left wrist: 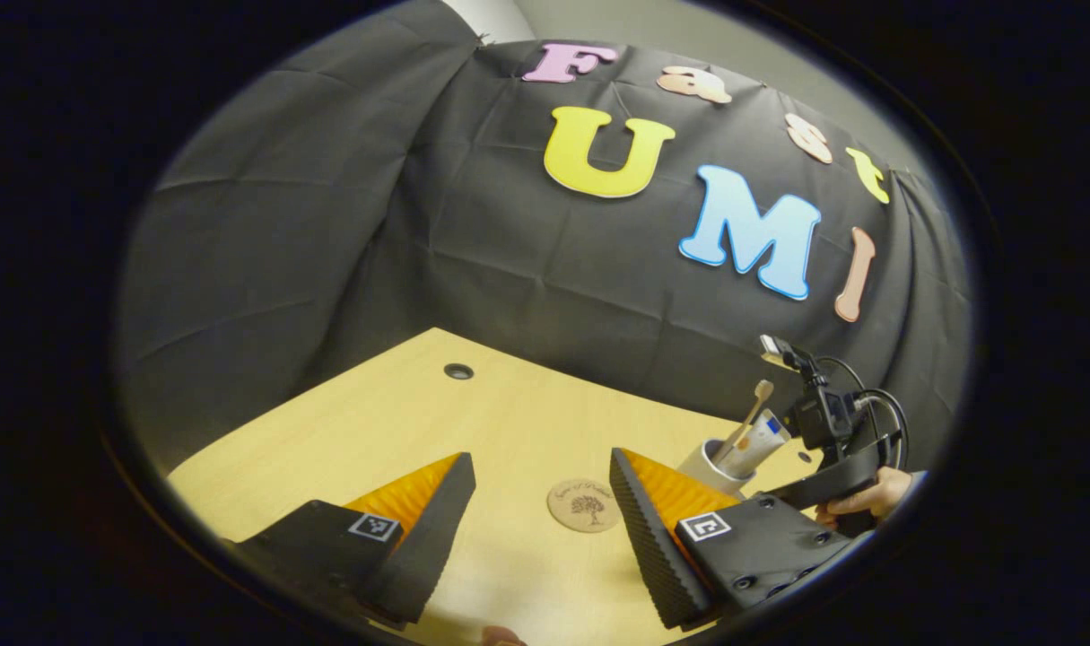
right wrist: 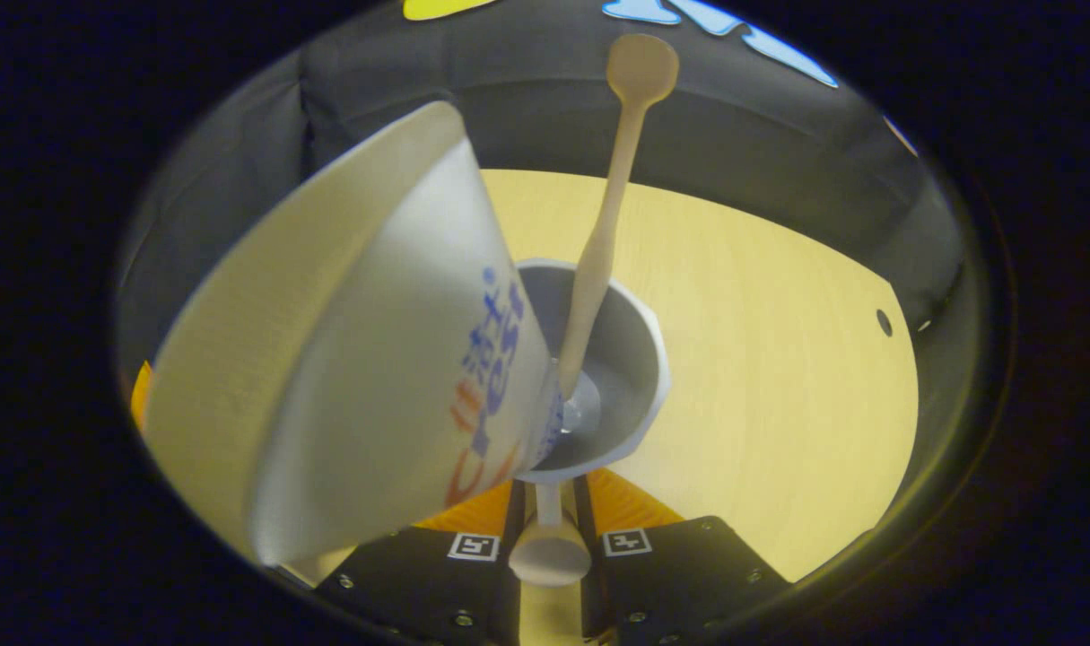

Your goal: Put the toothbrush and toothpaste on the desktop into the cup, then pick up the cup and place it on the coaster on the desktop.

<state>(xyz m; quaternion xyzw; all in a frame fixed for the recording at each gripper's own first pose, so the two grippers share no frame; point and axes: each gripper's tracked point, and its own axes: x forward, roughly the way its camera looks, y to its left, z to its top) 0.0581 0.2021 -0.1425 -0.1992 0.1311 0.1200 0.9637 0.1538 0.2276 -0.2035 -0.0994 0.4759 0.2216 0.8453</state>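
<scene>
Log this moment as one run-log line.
toothbrush, toothpaste: in cup | right claw: shut on cup | left claw: open | coaster: bare

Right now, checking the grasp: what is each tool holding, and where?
Right tool grips the cup by its near-side handle; left tool holds nothing.

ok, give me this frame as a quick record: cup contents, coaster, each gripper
cup: white, on the desk, not on the coaster
cup contents: toothbrush and toothpaste, both leaning out over the rim
coaster: round, bare, on the desk beside the cup
left gripper: open, holding nothing, low over the desk
right gripper: shut on the cup's near wall
</scene>
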